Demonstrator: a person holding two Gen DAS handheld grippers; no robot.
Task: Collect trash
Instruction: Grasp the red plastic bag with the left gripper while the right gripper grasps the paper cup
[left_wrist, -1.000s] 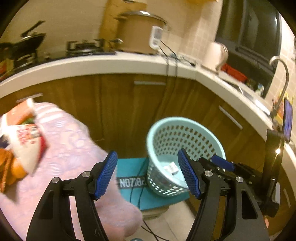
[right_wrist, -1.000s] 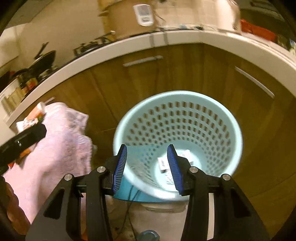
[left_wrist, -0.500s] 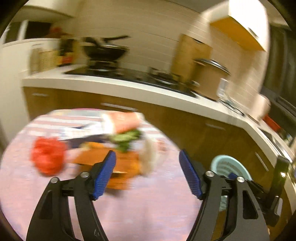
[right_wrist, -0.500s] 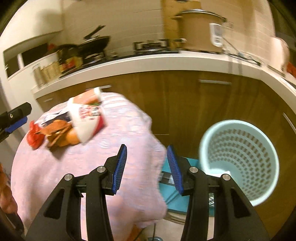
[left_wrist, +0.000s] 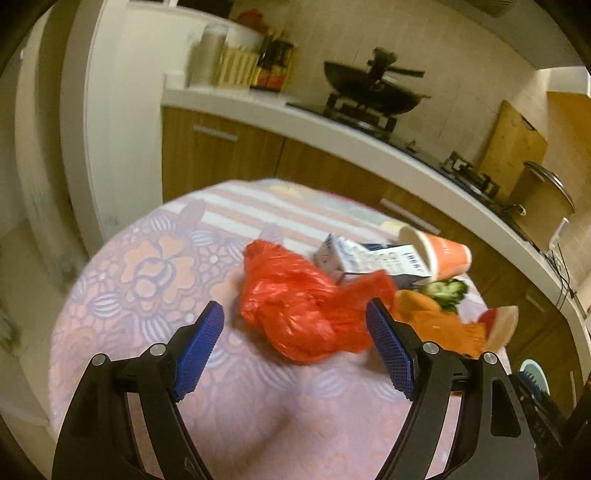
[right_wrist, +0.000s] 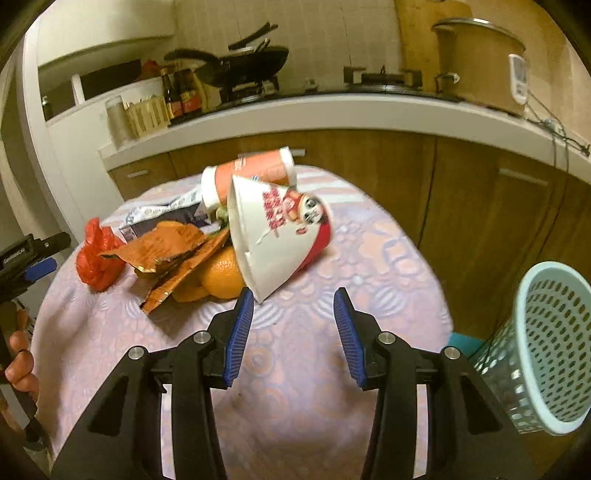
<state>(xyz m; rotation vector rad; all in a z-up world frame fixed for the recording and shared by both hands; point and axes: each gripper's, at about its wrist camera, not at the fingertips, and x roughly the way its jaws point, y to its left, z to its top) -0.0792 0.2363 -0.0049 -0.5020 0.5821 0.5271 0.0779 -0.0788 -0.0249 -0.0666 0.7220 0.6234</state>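
My left claw (left_wrist: 295, 347) hangs with its blue ribbed pads spread wide and nothing between them, above the round desk in its pink flower-patterned cloth (left_wrist: 147, 273). Just ahead of it lies a crumpled red plastic bag (left_wrist: 306, 314), lined up with the gap between the pads but not touched by them. Behind the bag I see a blue-and-white milk carton (left_wrist: 362, 258) on its side, and an orange paper cup (left_wrist: 439, 254) tipped over against it. To the right of the bag are torn orange cardboard (left_wrist: 436, 321) and a bit of green vegetable (left_wrist: 447, 290).

My right claw (right_wrist: 293, 325) is also parted and empty, held over the same cloth. Its left pad (right_wrist: 240, 332) sits very near the lower rim of a big white paper bucket with red print (right_wrist: 280, 236), lying on its side with the mouth turned to the left; I cannot tell whether pad and rim touch. Under and beside the bucket is an orange fruit (right_wrist: 221, 277), partly covered by the cardboard scraps. The trash pile sits toward the far left of the desk.

A pale blue perforated plastic basket (right_wrist: 550, 347) stands off the desk at the right edge of the right view, well apart from the pile.
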